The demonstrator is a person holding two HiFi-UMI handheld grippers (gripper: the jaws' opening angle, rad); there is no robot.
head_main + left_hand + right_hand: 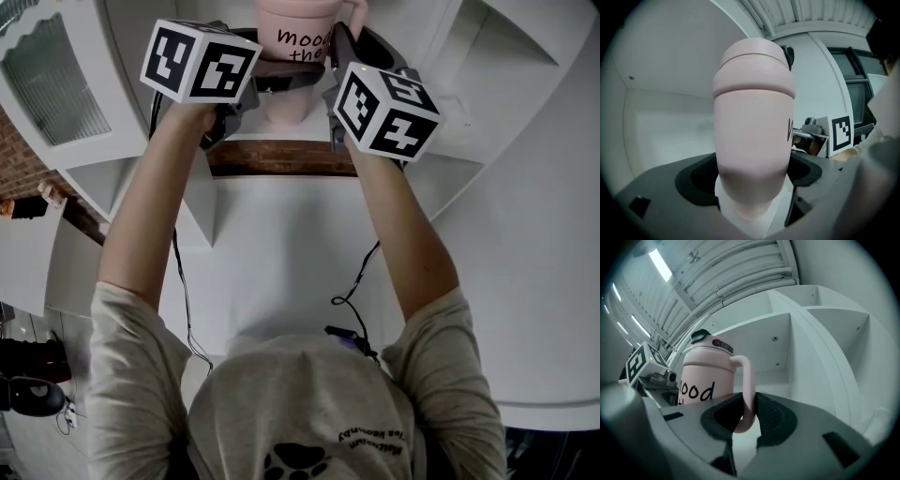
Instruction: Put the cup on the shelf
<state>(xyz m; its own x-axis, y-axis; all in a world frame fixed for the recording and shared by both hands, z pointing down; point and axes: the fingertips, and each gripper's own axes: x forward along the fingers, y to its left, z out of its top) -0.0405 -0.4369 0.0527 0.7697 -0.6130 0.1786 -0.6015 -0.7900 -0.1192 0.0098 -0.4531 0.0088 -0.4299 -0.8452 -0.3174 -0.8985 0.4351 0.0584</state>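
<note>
- The left gripper [749,190] is clamping its jaws on the pale pink lidded plastic cup [754,126]; the right gripper [745,417] is pinching its handle [749,380].
- The cup is hanging at twelve o'clock in the head view, before the white shelf [799,341], seemingly not yet seated; placing and releasing are remaining.

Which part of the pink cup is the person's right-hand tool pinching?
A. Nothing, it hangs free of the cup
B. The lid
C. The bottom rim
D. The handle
D: in the right gripper view, the right gripper has its pads closed on the handle of the pink cup, while the left gripper clamps the cup's body.
</note>
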